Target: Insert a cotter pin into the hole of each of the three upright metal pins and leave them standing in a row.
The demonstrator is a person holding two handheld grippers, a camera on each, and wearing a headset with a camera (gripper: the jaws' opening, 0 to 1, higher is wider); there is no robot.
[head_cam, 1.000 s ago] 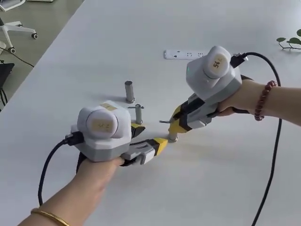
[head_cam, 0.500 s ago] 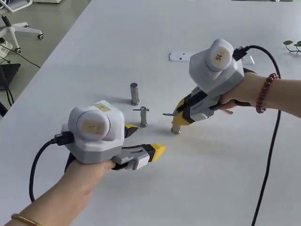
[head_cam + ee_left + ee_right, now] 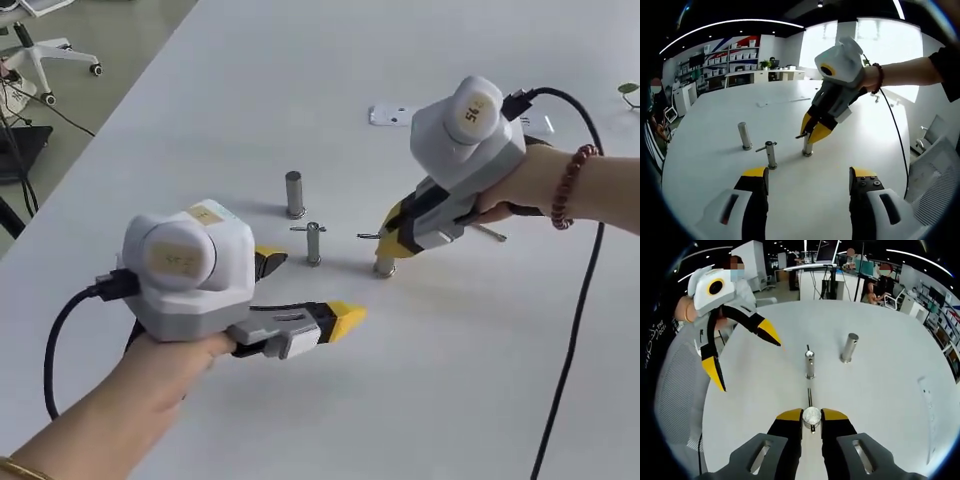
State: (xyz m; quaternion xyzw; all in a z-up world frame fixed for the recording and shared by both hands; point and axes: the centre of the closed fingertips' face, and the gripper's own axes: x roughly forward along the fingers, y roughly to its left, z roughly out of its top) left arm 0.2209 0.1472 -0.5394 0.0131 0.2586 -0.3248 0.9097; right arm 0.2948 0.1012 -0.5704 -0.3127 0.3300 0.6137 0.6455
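Cotter pin [image 3: 367, 236], gripped in my closed right claw [image 3: 392, 243] at the nearest upright pin [image 3: 384, 266], may topple that pin on the tabletop [image 3: 450, 380] if pushed off-axis, since my open left claw [image 3: 310, 290] steadies nothing.

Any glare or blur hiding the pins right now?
Head view: even light, soft shadows, middle pin sharp. Left gripper view: window blown out behind the right gripper, fisheye bending the table. Right gripper view: near pin glints white on top, cotter pin readable.
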